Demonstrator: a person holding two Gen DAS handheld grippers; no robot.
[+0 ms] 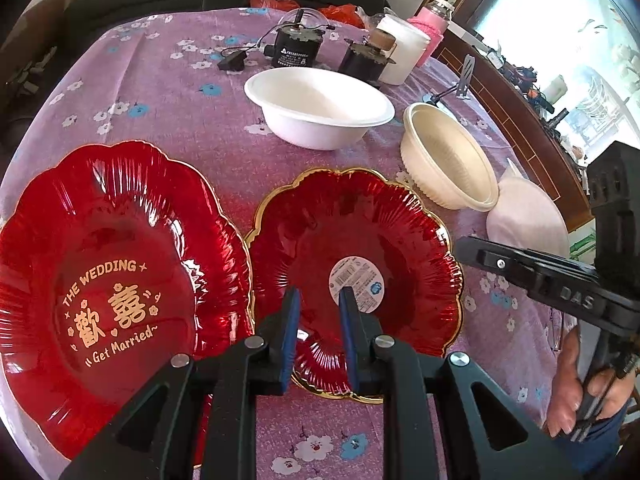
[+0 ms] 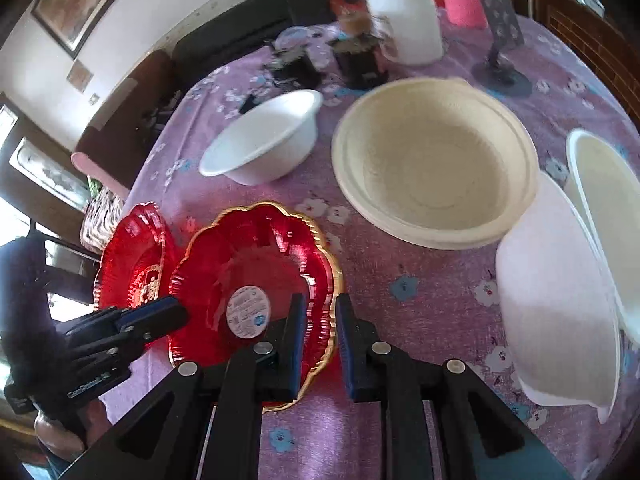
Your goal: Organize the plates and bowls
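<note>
A small red gold-rimmed plate [image 1: 352, 248] [image 2: 256, 264] with a round sticker lies flat on the purple cloth. A larger red plate [image 1: 116, 264] [image 2: 136, 256] printed "THE WEDDING" lies to its left. My left gripper [image 1: 319, 312] [image 2: 180, 314] hovers over the small plate's near side, its pads a narrow gap apart with nothing pinched. My right gripper [image 2: 321, 320] [image 1: 462, 245] straddles that plate's right rim; the gap is narrow and the pads do not press the rim. Beyond the plates stand a white bowl [image 1: 320, 112] [image 2: 264, 140] and a cream bowl [image 1: 448, 160] [image 2: 436, 160].
Two more white bowls [image 2: 560, 320] [image 2: 604, 208] lean tilted at the right. Black motor-like parts [image 1: 292, 50], a white cup [image 1: 404, 48], a pink bottle [image 1: 430, 28] and a small stand [image 2: 502, 52] crowd the table's far side. A hand [image 1: 576, 392] holds the right gripper.
</note>
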